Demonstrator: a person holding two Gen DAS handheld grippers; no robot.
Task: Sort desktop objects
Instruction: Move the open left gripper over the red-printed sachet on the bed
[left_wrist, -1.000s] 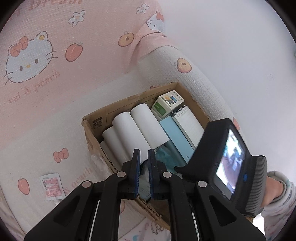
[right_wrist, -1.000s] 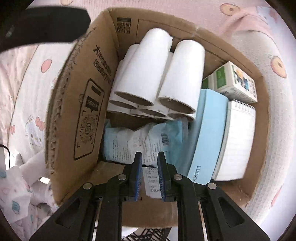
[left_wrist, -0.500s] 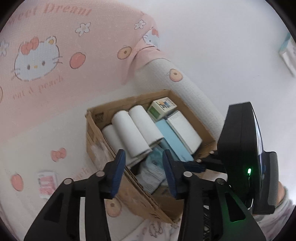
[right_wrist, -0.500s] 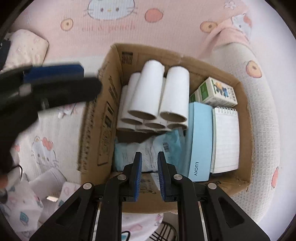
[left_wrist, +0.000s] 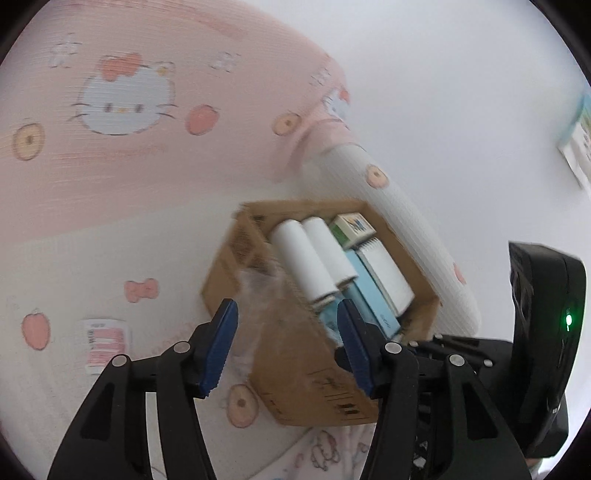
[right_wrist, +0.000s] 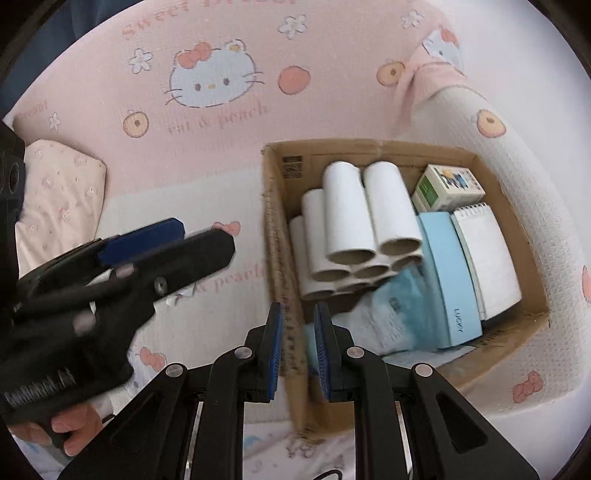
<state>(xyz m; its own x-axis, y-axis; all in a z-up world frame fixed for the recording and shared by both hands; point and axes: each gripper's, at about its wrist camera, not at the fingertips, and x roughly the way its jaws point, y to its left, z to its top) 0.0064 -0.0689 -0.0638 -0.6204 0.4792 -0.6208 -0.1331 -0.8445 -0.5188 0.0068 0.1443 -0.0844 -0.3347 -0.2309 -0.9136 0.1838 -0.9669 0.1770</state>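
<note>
A cardboard box (right_wrist: 275, 236) sits on a pink Hello Kitty bed cover and holds several white paper rolls (right_wrist: 354, 221), a light blue case (right_wrist: 448, 273), a spiral notepad (right_wrist: 484, 258), a small printed carton (right_wrist: 447, 188) and a pale blue plastic packet (right_wrist: 391, 314). My right gripper (right_wrist: 298, 349) hovers above the box's near left wall, jaws a little apart and empty. My left gripper (left_wrist: 286, 343) is wide open and empty, above the box (left_wrist: 295, 354). It also shows at the left of the right wrist view (right_wrist: 140, 240).
A small red and white sachet (left_wrist: 105, 339) lies on the cover left of the box. A rolled white quilt (right_wrist: 517, 192) runs along the box's far and right sides. A small pillow (right_wrist: 59, 195) lies at the left.
Both grippers have drawn back and up from the box. The left gripper opened wide. The right gripper let go of the paper slip and its jaws parted a little.
</note>
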